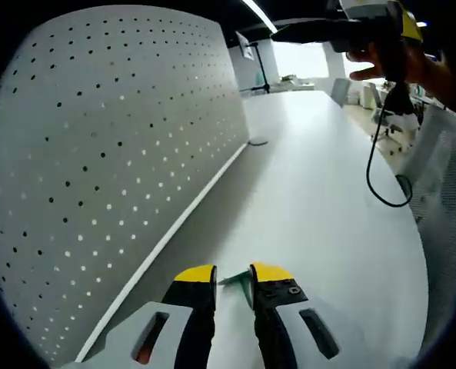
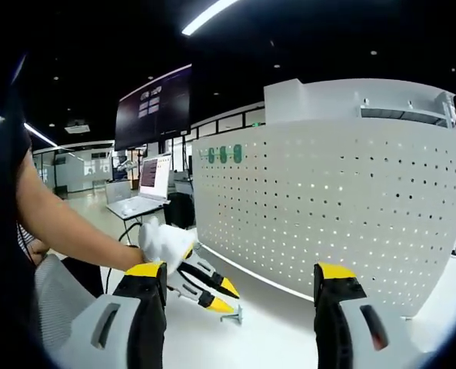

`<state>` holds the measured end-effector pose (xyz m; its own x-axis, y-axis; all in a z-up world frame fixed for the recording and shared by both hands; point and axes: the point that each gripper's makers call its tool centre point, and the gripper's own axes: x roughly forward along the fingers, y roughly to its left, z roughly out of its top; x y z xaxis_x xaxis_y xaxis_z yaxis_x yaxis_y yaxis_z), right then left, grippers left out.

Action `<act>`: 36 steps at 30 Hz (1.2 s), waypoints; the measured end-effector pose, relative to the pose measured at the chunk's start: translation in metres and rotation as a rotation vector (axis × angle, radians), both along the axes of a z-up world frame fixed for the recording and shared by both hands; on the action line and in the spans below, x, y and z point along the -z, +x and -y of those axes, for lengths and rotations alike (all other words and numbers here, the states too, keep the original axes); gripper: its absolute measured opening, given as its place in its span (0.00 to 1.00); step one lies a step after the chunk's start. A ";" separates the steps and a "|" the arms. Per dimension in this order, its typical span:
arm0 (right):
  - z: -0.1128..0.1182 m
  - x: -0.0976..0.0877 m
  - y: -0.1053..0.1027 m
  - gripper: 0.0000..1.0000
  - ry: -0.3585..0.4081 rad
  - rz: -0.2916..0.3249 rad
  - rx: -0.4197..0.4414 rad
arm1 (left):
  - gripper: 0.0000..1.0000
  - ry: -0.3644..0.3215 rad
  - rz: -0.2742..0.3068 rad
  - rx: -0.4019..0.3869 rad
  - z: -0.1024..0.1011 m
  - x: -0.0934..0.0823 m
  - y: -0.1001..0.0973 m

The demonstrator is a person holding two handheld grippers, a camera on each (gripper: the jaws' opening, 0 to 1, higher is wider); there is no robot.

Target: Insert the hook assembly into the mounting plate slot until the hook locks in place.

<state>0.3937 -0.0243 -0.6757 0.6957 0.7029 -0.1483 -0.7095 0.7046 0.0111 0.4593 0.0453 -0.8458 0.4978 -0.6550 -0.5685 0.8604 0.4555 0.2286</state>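
My left tongs (image 1: 233, 280) are nearly shut, pinching a small greenish piece, the hook assembly (image 1: 237, 280), right at their yellow tips. They sit low over the white surface (image 1: 312, 200). In the right gripper view I see those same left tongs (image 2: 221, 295) from the side, held by my gloved hand (image 2: 166, 242), with the hook assembly (image 2: 232, 314) hanging from the tips just above the surface (image 2: 274, 338).

The perforated mounting plate (image 1: 112, 161) stands upright to the left of my left tongs, its face running from near to far, so I judge the coming move is a sideways one toward that plate (image 2: 327, 192). The left tongs are much nearer to it.

My right tongs (image 2: 241, 288) stand wide open, gripping nothing, raised well above the surface; in the left gripper view they show at the far right (image 1: 289, 32), with a black cable (image 1: 381, 154) dangling from them.

The hook's shape and long axis are too small to make out, and I cannot tell which hole is the slot meant.
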 end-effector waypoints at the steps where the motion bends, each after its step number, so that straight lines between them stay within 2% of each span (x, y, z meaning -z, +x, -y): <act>1: 0.000 0.000 0.000 0.77 -0.001 0.000 0.001 | 0.18 0.007 0.001 0.004 0.000 0.001 0.000; 11: 0.004 0.001 0.001 0.77 0.001 -0.004 0.015 | 0.18 0.099 0.009 0.079 0.009 0.018 0.001; 18: 0.007 0.001 0.001 0.77 0.005 -0.007 0.024 | 0.16 0.149 0.010 0.092 0.009 0.026 0.004; 20: 0.007 0.002 0.001 0.77 0.006 -0.008 0.024 | 0.15 0.186 0.027 0.100 0.007 0.028 0.005; 26: 0.006 0.003 0.002 0.76 0.005 -0.012 0.021 | 0.07 0.189 0.028 0.076 0.005 0.026 0.006; 30: 0.004 0.003 0.002 0.77 0.004 -0.011 0.015 | 0.02 0.160 -0.006 0.053 0.003 0.025 0.004; 36: 0.004 0.003 0.001 0.76 0.004 -0.011 0.012 | 0.05 0.161 -0.006 0.044 0.003 0.025 0.005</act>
